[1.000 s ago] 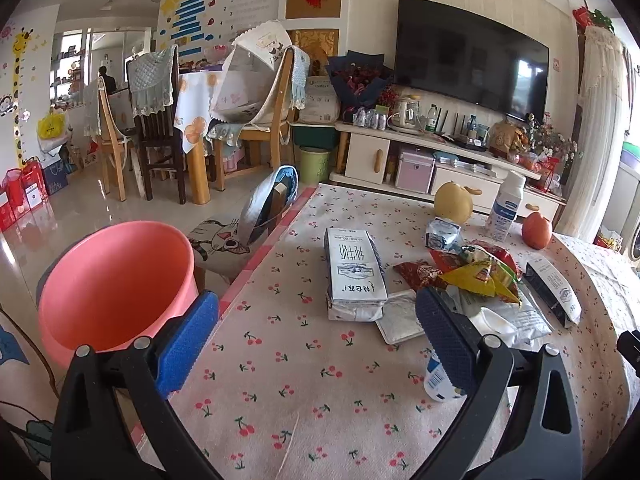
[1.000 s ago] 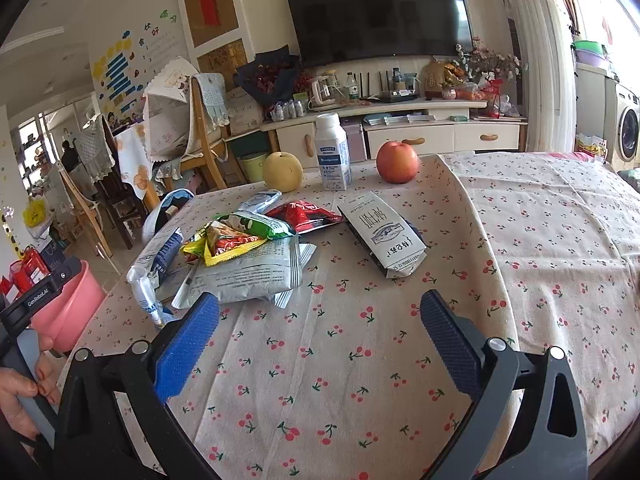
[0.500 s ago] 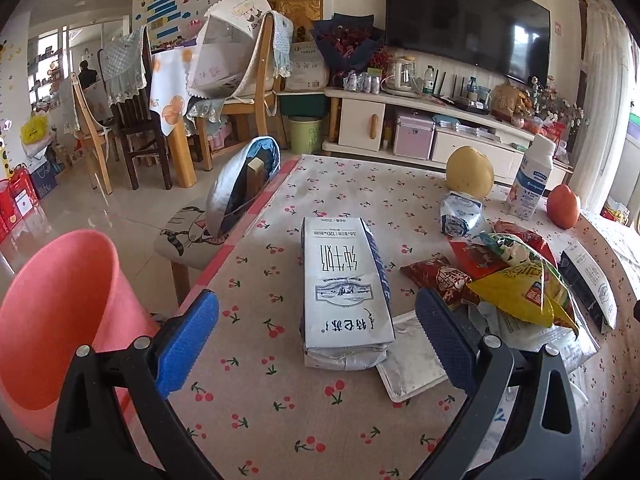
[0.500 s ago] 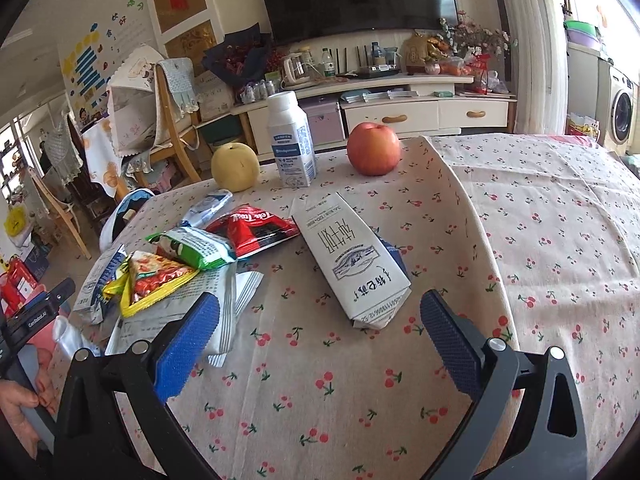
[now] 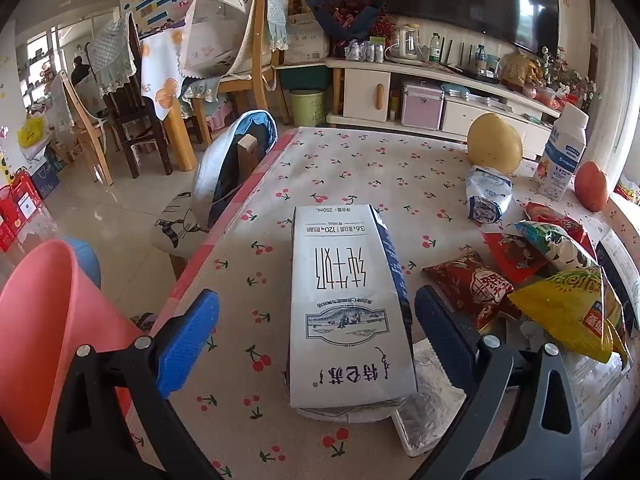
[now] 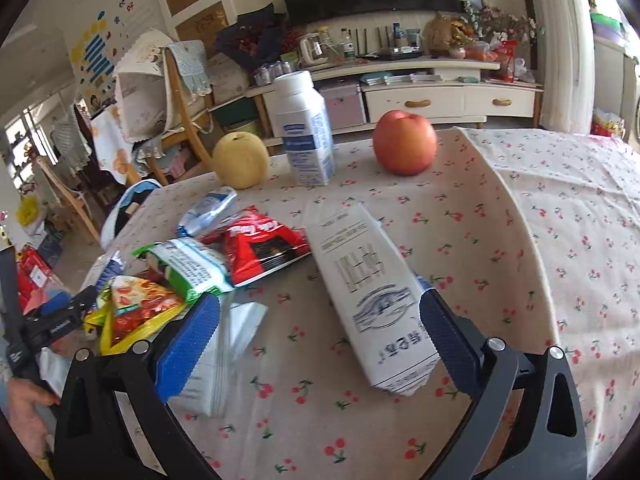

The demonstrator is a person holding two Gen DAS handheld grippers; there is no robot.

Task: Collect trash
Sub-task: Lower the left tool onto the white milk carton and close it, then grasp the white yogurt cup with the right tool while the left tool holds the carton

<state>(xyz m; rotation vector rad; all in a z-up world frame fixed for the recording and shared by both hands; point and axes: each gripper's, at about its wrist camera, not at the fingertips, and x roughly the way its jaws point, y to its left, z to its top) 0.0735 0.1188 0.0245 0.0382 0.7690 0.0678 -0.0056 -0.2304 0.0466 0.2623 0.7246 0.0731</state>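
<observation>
Approach step: both grippers straddle flattened cartons, jaws apart, nothing gripped.
Left gripper [image 5: 316,320] frames carton [image 5: 348,308], bin [image 5: 44,328] lower left; right gripper [image 6: 318,328] frames second carton [image 6: 376,296]. Next move, likely: lower, clamp, lift.

Left gripper [image 5: 316,320] spread wide around a flattened white milk carton [image 5: 348,308]; pink plastic bucket [image 5: 44,340] alongside.

On the table [image 5: 360,168], a carton [image 5: 348,304] lay before me, wrappers [image 5: 552,280] to its right, a pear [image 5: 495,144], bottle [image 5: 562,156] and apple [image 5: 591,186] behind; a bin [image 5: 44,320] stood left of the table.
</observation>
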